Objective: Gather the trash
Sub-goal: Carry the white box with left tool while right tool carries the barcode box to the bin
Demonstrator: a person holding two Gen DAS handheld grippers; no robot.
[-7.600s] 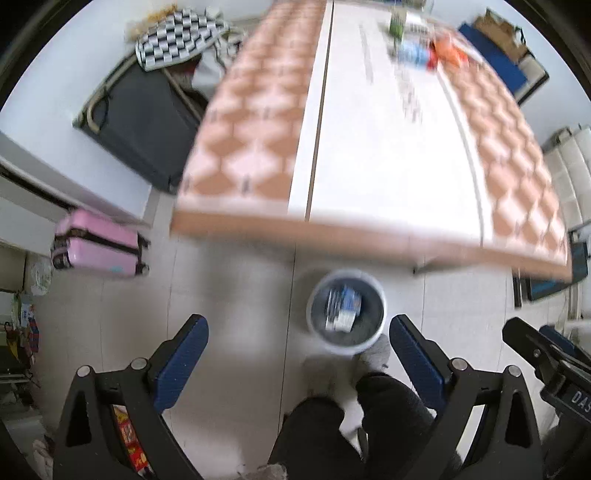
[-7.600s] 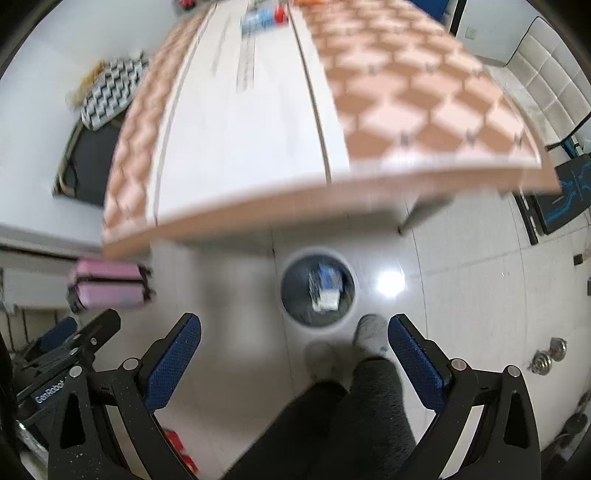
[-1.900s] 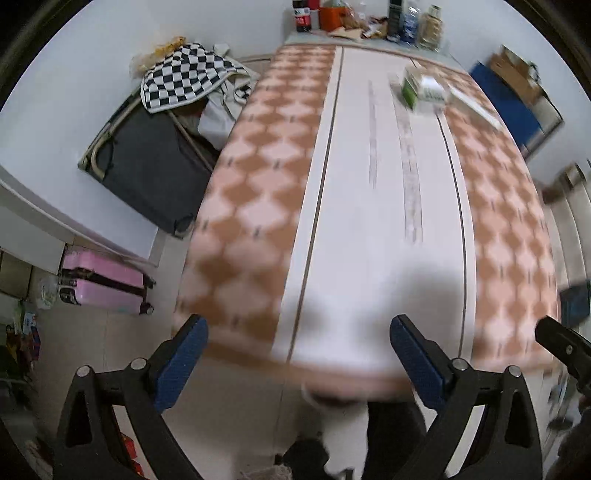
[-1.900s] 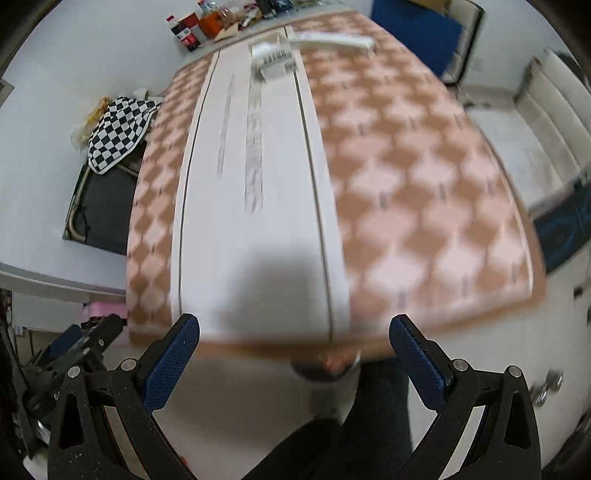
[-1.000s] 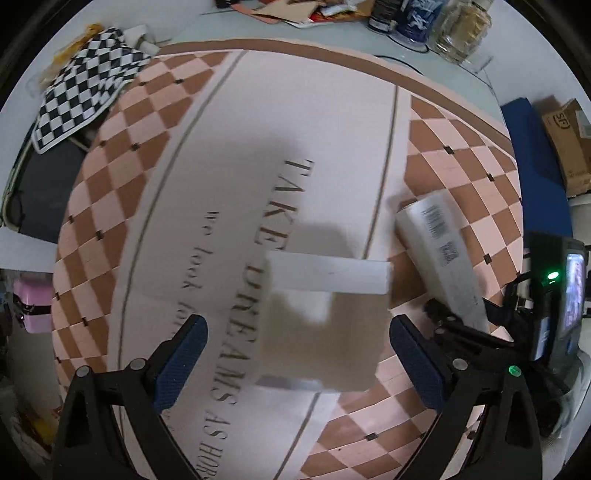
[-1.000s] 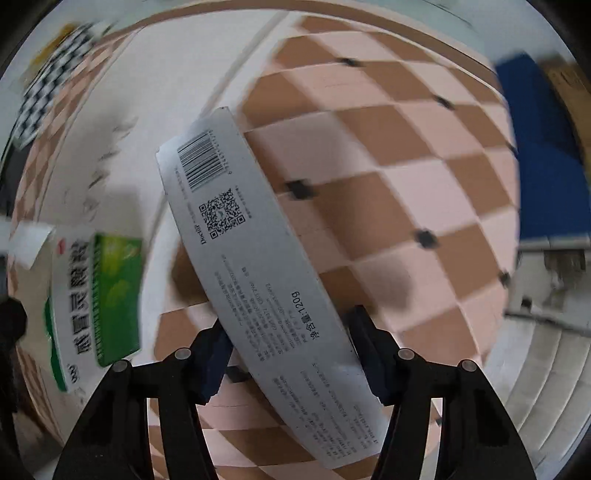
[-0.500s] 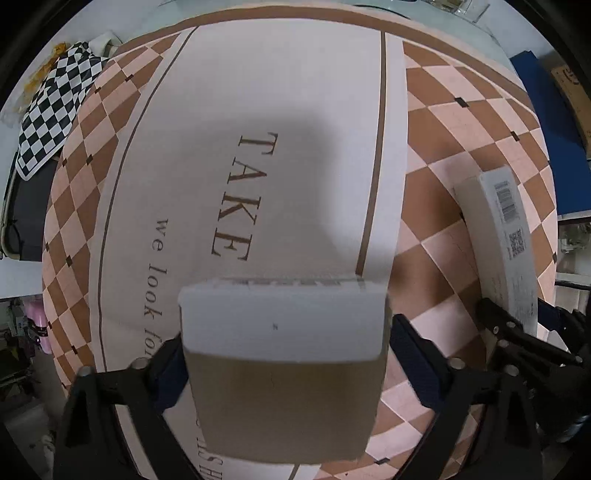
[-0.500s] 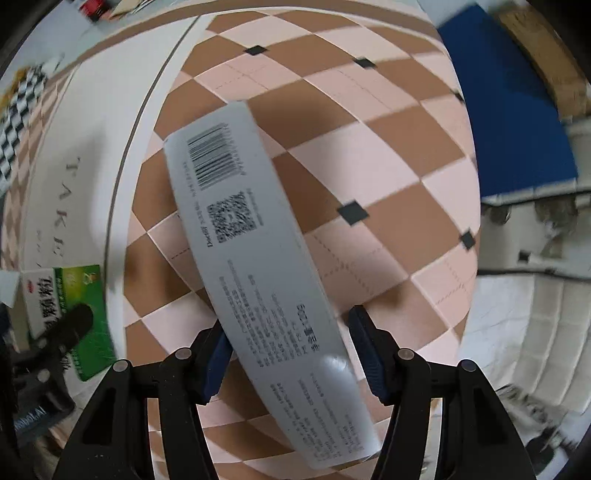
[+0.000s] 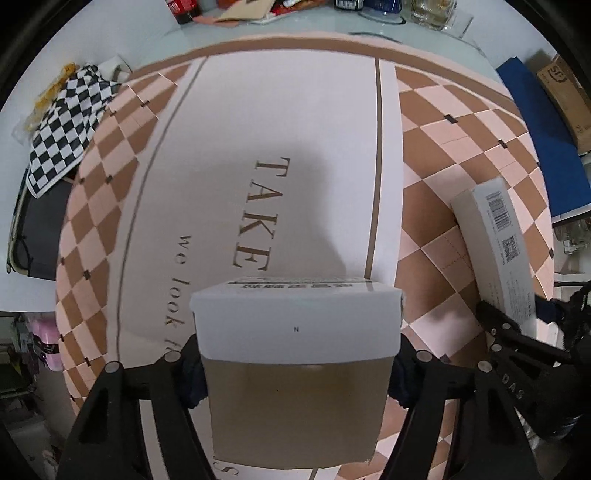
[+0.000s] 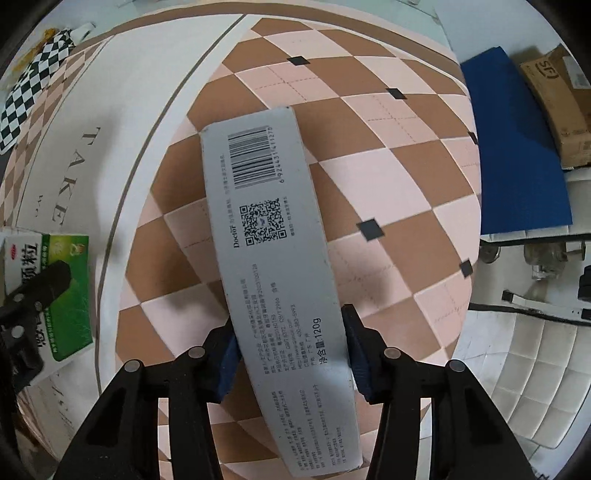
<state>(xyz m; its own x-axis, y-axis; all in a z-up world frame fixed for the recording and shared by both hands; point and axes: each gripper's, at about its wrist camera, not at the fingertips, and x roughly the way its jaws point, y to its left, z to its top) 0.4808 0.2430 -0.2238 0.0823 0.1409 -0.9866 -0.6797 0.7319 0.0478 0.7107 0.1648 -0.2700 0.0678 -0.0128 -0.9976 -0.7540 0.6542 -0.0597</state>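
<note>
While the tablecloth (image 9: 295, 129) fills both frames, the green medicine box (image 9: 295, 354) is pinched at lower centre by the left gripper (image 9: 297, 365), seemingly; the long grey box (image 10: 273, 266) is clamped centrally by the right gripper (image 10: 290, 350), both jaws having just been closing.

Green-white box (image 10: 55, 288), long grey carton (image 10: 273, 266), both flat

You're in somebody's lived-in home, looks like a living or dining room. The desk (image 9: 461, 122) wears a checked cloth (image 9: 280, 122) printed "TAKE", drink bottles (image 9: 181, 9) and jars (image 9: 428, 13) crowd its far end, a checkered bag (image 9: 62, 125) sits off to the side, there's a pink suitcase (image 9: 46, 341) on the floor, plus a white tufted sofa (image 10: 517, 358).
</note>
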